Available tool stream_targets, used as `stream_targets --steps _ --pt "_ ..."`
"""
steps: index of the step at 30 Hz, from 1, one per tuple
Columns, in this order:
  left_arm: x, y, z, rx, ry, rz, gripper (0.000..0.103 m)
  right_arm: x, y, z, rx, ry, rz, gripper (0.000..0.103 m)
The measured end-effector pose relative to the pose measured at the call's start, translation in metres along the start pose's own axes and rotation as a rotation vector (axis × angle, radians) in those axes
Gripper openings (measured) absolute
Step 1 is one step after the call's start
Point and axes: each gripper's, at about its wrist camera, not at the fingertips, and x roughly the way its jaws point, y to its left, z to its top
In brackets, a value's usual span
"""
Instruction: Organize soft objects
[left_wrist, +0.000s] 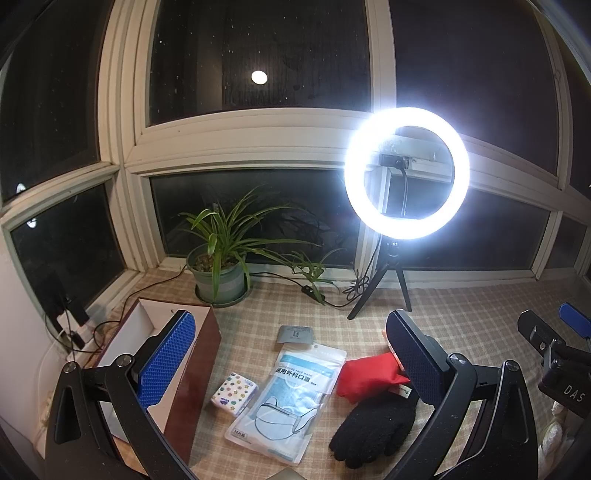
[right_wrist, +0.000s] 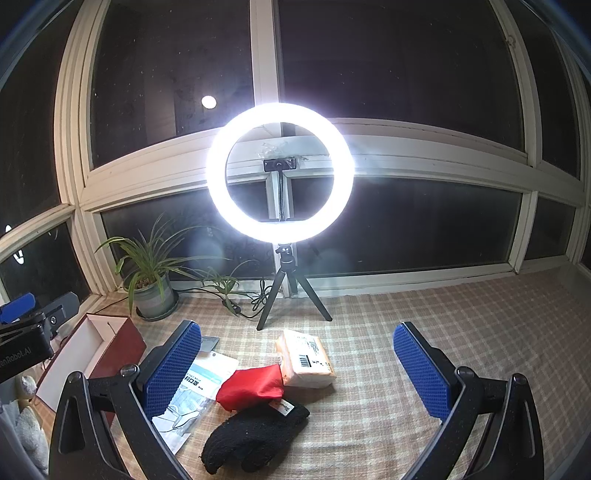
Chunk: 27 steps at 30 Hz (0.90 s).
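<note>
Both our left gripper (left_wrist: 284, 365) and right gripper (right_wrist: 297, 367) hung spread and empty. The black glove (right_wrist: 251, 437) lay bottom centre, touching the red pouch (right_wrist: 253, 386); we judged a mid-cuff pinch safest before carrying it to the open box (left_wrist: 147, 332) at lower left.

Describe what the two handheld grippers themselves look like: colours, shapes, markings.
Both match: the left gripper and right gripper each have two flat rectangular fingers faced with blue dimpled pads, carried on black linkage arms with round silver pivot bolts. White lettering marks the black bodies: partly visible "DAS" on the right one, "...enRobot.AI" on the left. No sleeves or gripper cables show.
</note>
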Motion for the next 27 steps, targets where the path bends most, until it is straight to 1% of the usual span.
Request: stream_targets --steps 19,27 --pt "0.0 0.0003 -0.0006 0.0 0.0 0.001 0.103 0.0009 0.0018 -0.0017 -0.005 0.003 -0.001 0.103" --pt "0.0028 0.0028 -0.0002 -0.004 0.012 -0.002 0.103 0.0044 -0.0001 -0.0045 -0.013 0.009 -0.008 0.103"
